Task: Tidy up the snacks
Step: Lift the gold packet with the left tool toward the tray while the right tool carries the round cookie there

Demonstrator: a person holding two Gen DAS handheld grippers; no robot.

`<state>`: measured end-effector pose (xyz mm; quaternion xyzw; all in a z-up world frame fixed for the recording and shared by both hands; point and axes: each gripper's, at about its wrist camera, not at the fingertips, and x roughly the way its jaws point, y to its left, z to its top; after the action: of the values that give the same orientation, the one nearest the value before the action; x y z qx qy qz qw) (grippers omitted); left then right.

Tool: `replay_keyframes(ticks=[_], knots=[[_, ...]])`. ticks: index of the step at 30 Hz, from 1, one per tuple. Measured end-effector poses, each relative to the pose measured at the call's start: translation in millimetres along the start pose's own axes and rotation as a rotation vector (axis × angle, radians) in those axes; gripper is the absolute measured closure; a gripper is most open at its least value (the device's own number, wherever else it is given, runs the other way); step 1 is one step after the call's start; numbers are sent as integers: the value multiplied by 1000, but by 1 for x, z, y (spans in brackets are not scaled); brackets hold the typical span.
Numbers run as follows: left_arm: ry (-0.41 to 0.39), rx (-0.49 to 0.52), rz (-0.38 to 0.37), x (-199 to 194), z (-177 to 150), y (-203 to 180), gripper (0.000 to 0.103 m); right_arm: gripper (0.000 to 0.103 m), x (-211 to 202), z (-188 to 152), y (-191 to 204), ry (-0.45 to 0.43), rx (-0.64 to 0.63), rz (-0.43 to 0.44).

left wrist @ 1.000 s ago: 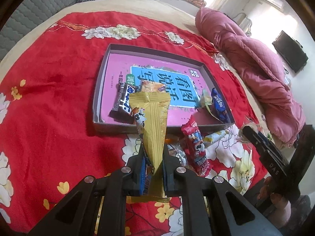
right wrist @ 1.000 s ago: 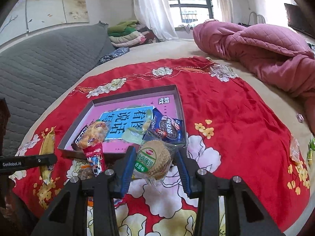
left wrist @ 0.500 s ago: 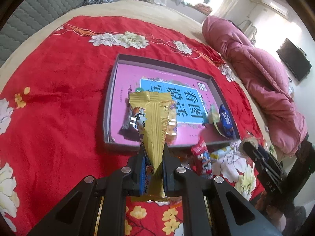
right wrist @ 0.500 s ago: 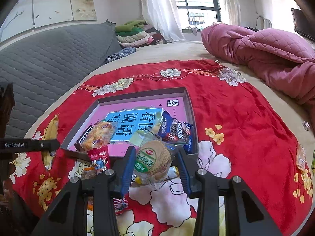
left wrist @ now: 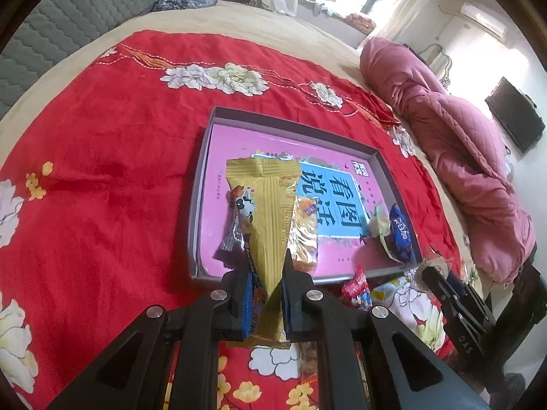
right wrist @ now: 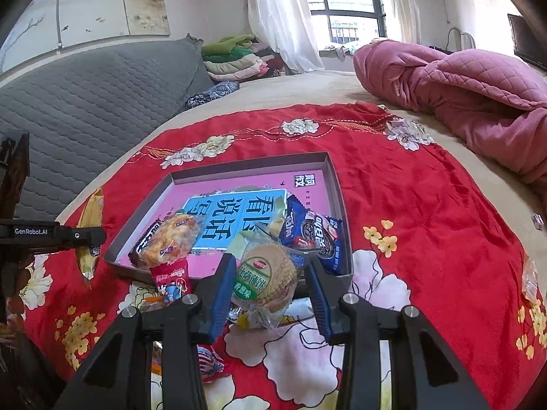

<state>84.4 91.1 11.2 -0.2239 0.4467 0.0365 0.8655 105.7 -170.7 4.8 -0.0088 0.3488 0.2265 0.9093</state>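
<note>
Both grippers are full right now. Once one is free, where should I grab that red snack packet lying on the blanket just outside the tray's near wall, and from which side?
I'd take the red packet across its narrow width near the middle, coming down from above on the near side. It lies flat on the blanket with its far end against the tray wall, so approaching from there looks blocked. Other wrappers crowd it.

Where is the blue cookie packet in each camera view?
Left wrist view: blue cookie packet lies at the tray's near right corner, right of centre.
Right wrist view: the blue cookie packet lies along the tray's right wall, just above the right gripper.
Shared landmark: the grey tray with its pink and blue printed bottom.
</note>
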Motion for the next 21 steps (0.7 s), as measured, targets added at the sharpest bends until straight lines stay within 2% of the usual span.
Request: replay_keyframes(ticks=[21], knots=[[-28, -11, -13, 23, 30, 1, 90, 61, 19, 7, 9, -16, -37, 27]])
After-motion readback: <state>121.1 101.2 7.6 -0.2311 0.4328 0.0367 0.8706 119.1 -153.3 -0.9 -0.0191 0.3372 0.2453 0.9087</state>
